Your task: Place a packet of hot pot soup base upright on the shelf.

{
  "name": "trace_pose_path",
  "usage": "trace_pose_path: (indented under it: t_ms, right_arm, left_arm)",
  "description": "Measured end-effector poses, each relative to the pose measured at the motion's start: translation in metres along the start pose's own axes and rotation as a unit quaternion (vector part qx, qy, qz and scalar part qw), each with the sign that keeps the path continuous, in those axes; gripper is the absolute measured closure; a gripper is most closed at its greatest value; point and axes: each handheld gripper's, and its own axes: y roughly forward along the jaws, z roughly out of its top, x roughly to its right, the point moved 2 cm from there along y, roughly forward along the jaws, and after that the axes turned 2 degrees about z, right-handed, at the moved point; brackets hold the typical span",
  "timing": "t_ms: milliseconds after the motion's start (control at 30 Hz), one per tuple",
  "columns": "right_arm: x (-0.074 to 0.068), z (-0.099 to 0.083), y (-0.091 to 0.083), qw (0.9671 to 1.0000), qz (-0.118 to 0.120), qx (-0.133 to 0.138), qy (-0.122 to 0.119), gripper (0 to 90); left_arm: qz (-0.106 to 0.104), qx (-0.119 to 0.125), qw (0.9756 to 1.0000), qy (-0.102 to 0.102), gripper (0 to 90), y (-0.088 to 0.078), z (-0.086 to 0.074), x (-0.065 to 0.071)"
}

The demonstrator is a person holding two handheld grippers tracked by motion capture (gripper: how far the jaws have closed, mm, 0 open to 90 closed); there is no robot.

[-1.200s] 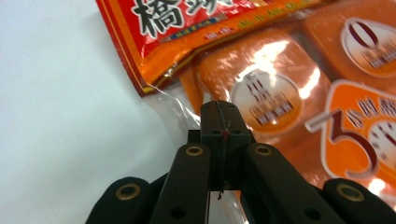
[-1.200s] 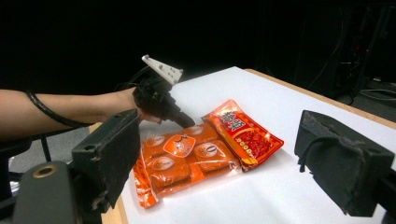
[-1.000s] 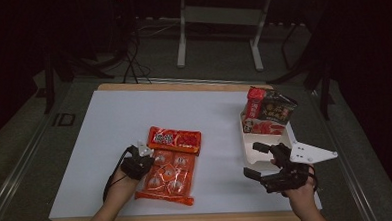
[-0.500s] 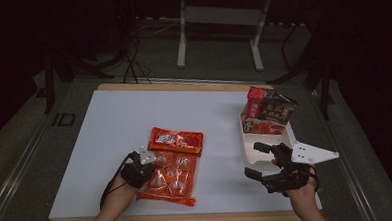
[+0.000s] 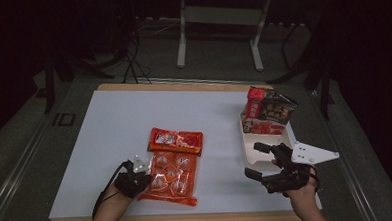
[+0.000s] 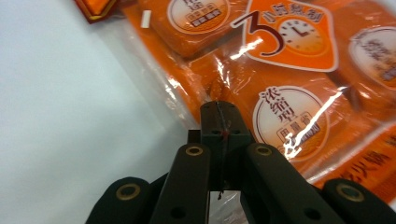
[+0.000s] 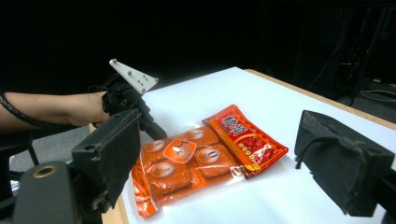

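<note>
Orange soup-base packet (image 5: 172, 166) lies near the tabletop's (image 5: 109, 124) front edge; left hand-held gripper (image 6: 219, 122), jaws pinched together, meets its clear side seam; right hand-held gripper (image 5: 258, 160) waits wide open, holding nothing; next, probably a firm lift.

Orange soup-base pack (image 5: 172, 171) — glossy, crinkled clear plastic film; left gripper (image 6: 219, 116) matt black plastic; table sheet (image 5: 134, 123) smooth, matt white.

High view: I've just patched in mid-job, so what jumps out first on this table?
The glossy orange plastic pack of soup-base blocks lies flat near the front of the white table, with the left tool, jaws shut, at its left edge. At the right, a white tray holds red and black snack packets. The right tool hovers open just in front of the tray.
</note>
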Motion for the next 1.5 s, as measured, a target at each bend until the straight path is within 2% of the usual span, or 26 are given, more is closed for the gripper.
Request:
trace_pose_path:
  t_ms: [133,200,267,467,500,567,633,667,733,833,900,967,1000,1067,1100,1133,1167,1233,1267,1300,1333,1400,1433,1467,1500]
  right_arm:
    - [0.000,-0.001,0.002,1.0000,0.001,-0.002,0.002,14.3]
    - [0.000,0.000,0.003,1.0000,0.002,-0.004,0.000,14.3]
    - [-0.001,-0.001,0.003,1.0000,0.002,-0.005,-0.001,14.3]
    - [0.000,-0.001,0.003,1.0000,0.002,-0.001,-0.010,16.5]
    - [-0.001,-0.001,0.003,0.9999,0.001,0.001,-0.013,16.4]
    - [-0.001,0.000,0.003,0.9998,0.001,0.007,-0.020,16.8]
    - [-0.001,0.000,0.003,0.9995,-0.006,0.006,-0.029,18.0]
    - [0.000,0.000,0.003,0.9995,-0.006,0.007,-0.029,18.0]
    - [0.001,0.000,0.003,0.9996,-0.010,0.006,-0.025,17.8]
    - [0.003,-0.002,0.003,0.9999,-0.013,0.000,-0.010,16.8]
    - [0.004,-0.002,0.002,0.9998,-0.016,0.004,-0.009,15.9]
    - [0.003,-0.001,0.000,0.9999,-0.015,0.004,-0.007,15.6]
    - [0.003,-0.001,-0.001,0.9998,-0.017,0.008,-0.010,15.5]
    - [0.003,0.000,-0.002,0.9997,-0.017,0.012,-0.015,15.0]
    - [0.003,0.000,-0.003,0.9996,-0.019,0.011,-0.019,15.0]
    - [0.002,0.001,-0.004,0.9992,-0.019,0.025,-0.025,15.1]
    - [0.001,0.002,-0.005,0.9990,-0.017,0.033,-0.023,15.2]
    - [0.001,0.003,-0.006,0.9992,-0.016,0.030,-0.022,15.2]
    - [0.001,0.004,-0.006,0.9992,-0.021,0.027,-0.023,15.0]
    - [0.000,0.005,-0.007,0.9985,-0.041,0.020,-0.030,13.7]
    - [0.000,0.005,-0.007,0.9987,-0.039,0.015,-0.028,13.1]
    - [0.001,0.004,-0.006,0.9983,-0.049,0.016,-0.027,12.2]
    - [0.001,0.004,-0.006,0.9983,-0.049,0.016,-0.027,12.2]
    - [0.000,0.003,-0.006,0.9983,-0.048,0.016,-0.029,10.9]
    - [-0.001,0.003,-0.006,0.9976,-0.058,0.014,-0.036,11.0]
  left_arm:
    - [-0.011,0.003,0.9999,0.010,90.0,0.001,0.002,0.013]
    - [-0.023,0.004,0.9996,0.014,90.0,0.001,0.003,0.018]
    - [-0.023,0.004,0.9995,0.022,90.0,0.002,0.005,0.023]
    - [-0.031,0.011,0.9991,0.025,90.0,0.001,0.005,0.021]
    - [-0.025,0.015,0.9992,0.029,90.0,0.000,0.006,0.020]
    - [-0.019,0.030,0.9991,0.024,90.0,-0.004,0.009,0.016]
    - [-0.025,0.062,0.9974,0.025,90.0,-0.012,0.014,0.014]
    - [-0.023,0.070,0.9969,0.027,90.0,-0.015,0.017,0.013]
    - [-0.031,0.092,0.9947,0.033,90.0,-0.020,0.022,0.013]
    - [-0.036,0.102,0.9934,0.038,89.7,-0.022,0.030,0.013]
    - [-0.034,0.111,0.9925,0.040,86.1,-0.021,0.033,0.012]
    - [-0.037,0.115,0.9920,0.036,78.6,-0.020,0.035,0.011]
    - [-0.035,0.129,0.9908,0.024,74.7,-0.019,0.038,0.007]
    - [-0.035,0.143,0.9890,0.015,67.7,-0.019,0.040,0.003]
    - [-0.037,0.145,0.9886,0.010,63.5,-0.020,0.041,0.001]
    - [-0.037,0.145,0.9886,0.010,59.1,-0.020,0.041,0.001]
    - [-0.028,0.151,0.9881,0.005,54.0,-0.021,0.044,-0.003]
    - [-0.031,0.155,0.9874,0.002,47.7,-0.022,0.045,-0.005]
    - [-0.029,0.167,0.9854,-0.006,47.7,-0.024,0.048,-0.011]
    - [-0.032,0.174,0.9841,-0.009,43.9,-0.025,0.049,-0.014]
    - [-0.023,0.179,0.9835,-0.013,42.0,-0.026,0.050,-0.017]
    - [-0.021,0.184,0.9825,-0.016,38.4,-0.027,0.052,-0.023]
    - [-0.021,0.184,0.9825,-0.016,36.8,-0.027,0.052,-0.023]
    - [-0.020,0.187,0.9820,-0.018,35.5,-0.027,0.054,-0.028]
    - [-0.020,0.187,0.9820,-0.018,34.6,-0.027,0.054,-0.028]
